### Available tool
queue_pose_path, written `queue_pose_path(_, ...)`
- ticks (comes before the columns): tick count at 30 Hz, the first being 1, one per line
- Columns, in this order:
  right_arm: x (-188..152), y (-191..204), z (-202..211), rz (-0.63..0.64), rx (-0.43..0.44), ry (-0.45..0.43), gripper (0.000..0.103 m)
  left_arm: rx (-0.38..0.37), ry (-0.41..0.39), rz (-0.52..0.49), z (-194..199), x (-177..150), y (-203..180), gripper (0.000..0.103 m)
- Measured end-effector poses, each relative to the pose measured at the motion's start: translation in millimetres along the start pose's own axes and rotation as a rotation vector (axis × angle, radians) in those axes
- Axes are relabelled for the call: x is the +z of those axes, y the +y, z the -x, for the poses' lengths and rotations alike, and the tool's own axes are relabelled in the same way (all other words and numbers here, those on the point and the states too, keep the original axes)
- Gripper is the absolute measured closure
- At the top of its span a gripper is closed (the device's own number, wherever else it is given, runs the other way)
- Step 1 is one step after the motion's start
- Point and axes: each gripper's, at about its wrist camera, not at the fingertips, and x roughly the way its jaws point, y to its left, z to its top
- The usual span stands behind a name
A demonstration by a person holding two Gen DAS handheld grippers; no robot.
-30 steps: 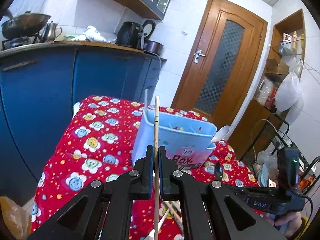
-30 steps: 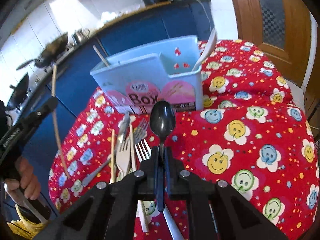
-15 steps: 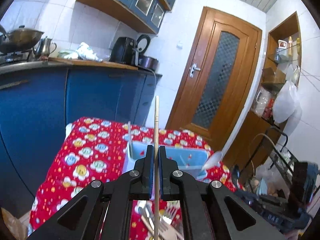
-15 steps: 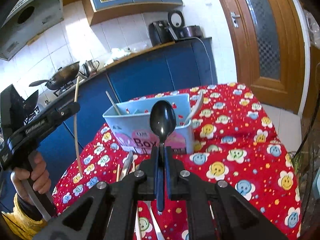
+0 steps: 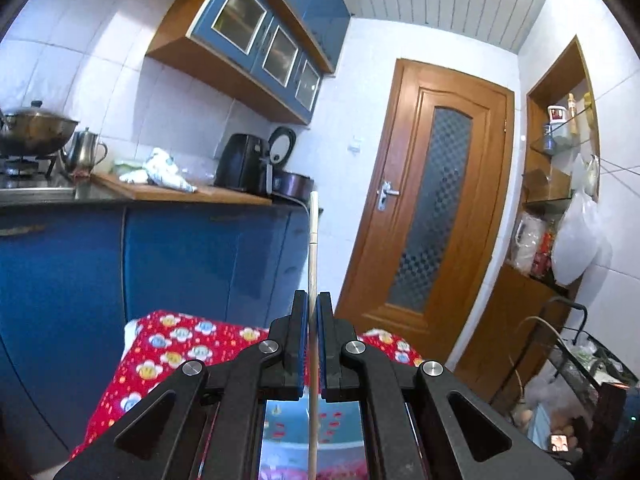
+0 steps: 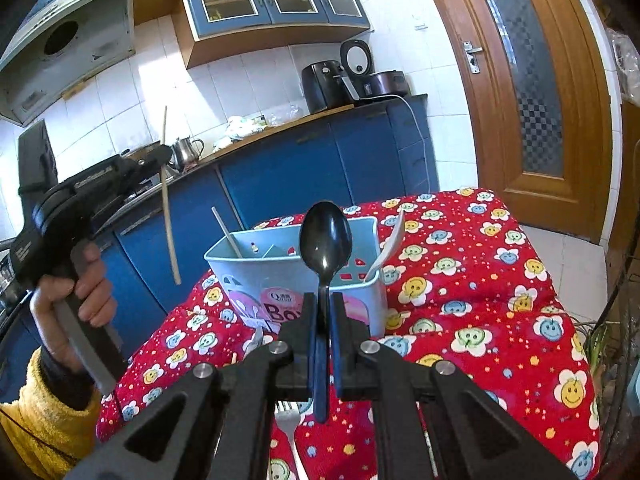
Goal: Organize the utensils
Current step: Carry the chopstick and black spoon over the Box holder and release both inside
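Desk, red smiley cloth: blue utensil box near far edge, ahead of and below both grippers.
Left gripper clamped on upright chopstick, above box.
Right gripper clamped on black spoon, bowl up, just short of box.
Fork lies below, near edge.

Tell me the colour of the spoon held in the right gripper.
Black. The spoon shows best in the right wrist view, clamped upright in the right gripper.
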Motion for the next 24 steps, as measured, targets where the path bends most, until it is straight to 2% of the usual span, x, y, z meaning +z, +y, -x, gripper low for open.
queue_pose_path(6, 8, -2, -8, 0.002, 0.012, -0.018, 0.095, 0.025, -0.036, -0.015, -25, 5, 1, 0.099)
queue_pose_path(12, 22, -8, -21, -0.006, 0.032, -0.046, 0.095, 0.067, -0.062, -0.025, -46, -6, 8, 0.099)
queue_pose_path(19, 42, -14, -46, -0.020, 0.066, -0.102, 0.095, 0.094, -0.049, -0.036, -56, -32, 16, 0.099)
queue_pose_path(24, 50, -16, -72, -0.013, 0.053, -0.138, 0.095, 0.087, -0.034, -0.035, -60, -45, 19, 0.099)
